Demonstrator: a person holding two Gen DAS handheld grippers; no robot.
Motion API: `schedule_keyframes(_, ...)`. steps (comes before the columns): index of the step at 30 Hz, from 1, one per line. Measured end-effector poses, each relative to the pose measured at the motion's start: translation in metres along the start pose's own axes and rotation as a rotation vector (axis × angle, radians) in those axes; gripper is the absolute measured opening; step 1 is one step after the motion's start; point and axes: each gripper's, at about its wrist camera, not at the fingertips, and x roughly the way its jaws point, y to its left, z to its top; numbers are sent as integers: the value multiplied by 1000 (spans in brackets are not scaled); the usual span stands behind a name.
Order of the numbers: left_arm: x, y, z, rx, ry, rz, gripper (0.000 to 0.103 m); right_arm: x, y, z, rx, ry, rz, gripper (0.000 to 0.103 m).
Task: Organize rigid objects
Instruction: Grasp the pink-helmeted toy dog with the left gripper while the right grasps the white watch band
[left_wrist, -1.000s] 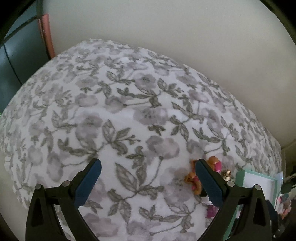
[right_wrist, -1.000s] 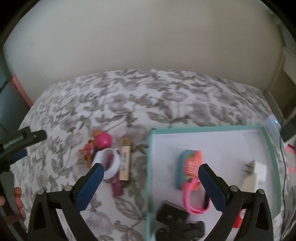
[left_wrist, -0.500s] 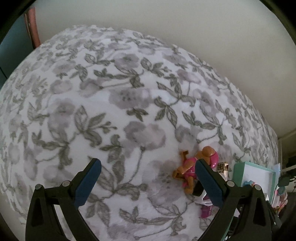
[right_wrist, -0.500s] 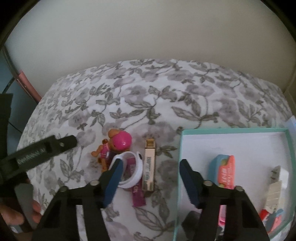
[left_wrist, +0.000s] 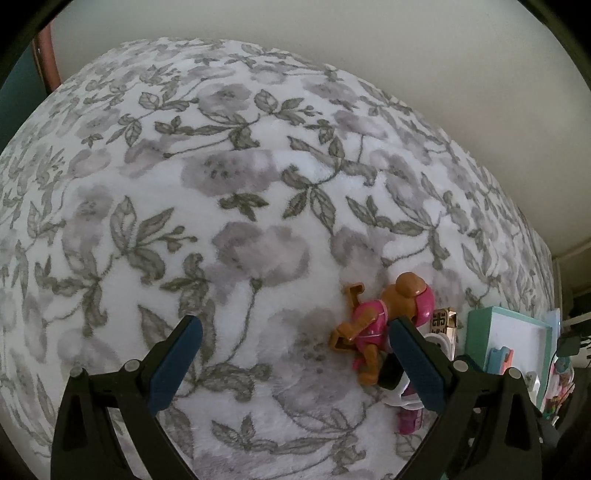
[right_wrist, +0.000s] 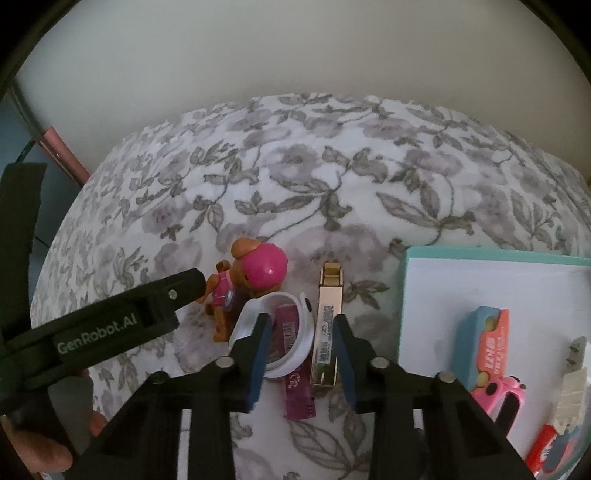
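A brown toy dog in pink (right_wrist: 251, 278) lies on the floral blanket, also in the left wrist view (left_wrist: 384, 321). Beside it lie a white ring (right_wrist: 291, 336), a purple tube (right_wrist: 295, 380) and a gold rectangular case (right_wrist: 327, 332). My right gripper (right_wrist: 301, 354) hovers just above the ring, tube and case, jaws partly open and empty. My left gripper (left_wrist: 291, 354) is wide open and empty, its right finger (left_wrist: 417, 365) next to the toy dog; it shows in the right wrist view (right_wrist: 147, 310).
A teal-rimmed white tray (right_wrist: 406, 295) sits at the right, holding a blue and orange item (right_wrist: 484, 343), a pink toy (right_wrist: 498, 398) and a white plug (right_wrist: 572, 373). A pale wall stands behind the bed. The blanket (left_wrist: 221, 203) spreads left.
The right gripper moved left from the tray to above the ring and case and narrowed its jaws. The left gripper moved closer to the toy dog.
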Motion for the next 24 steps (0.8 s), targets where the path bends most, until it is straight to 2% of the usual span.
schedule_keyframes(2,0,0,0,2,1,-4,101,2,1,0,-4,7,0,33)
schedule_keyframes(5,2,-2,0,8,4,-14,101,4,2,-1,-10,9,-8,25)
schedule_keyframes(9,4,-6,-1,25,8,-14,101,5,0,-1,-2,12,-9,10)
schedule_keyframes(18,14,-21,-3,74,17,-8,100,2,-6,-3,19,17,-3,8)
schedule_keyframes(24,22,-31,-6,122,25,0,86,-1,-13,-5,41,23,10,8)
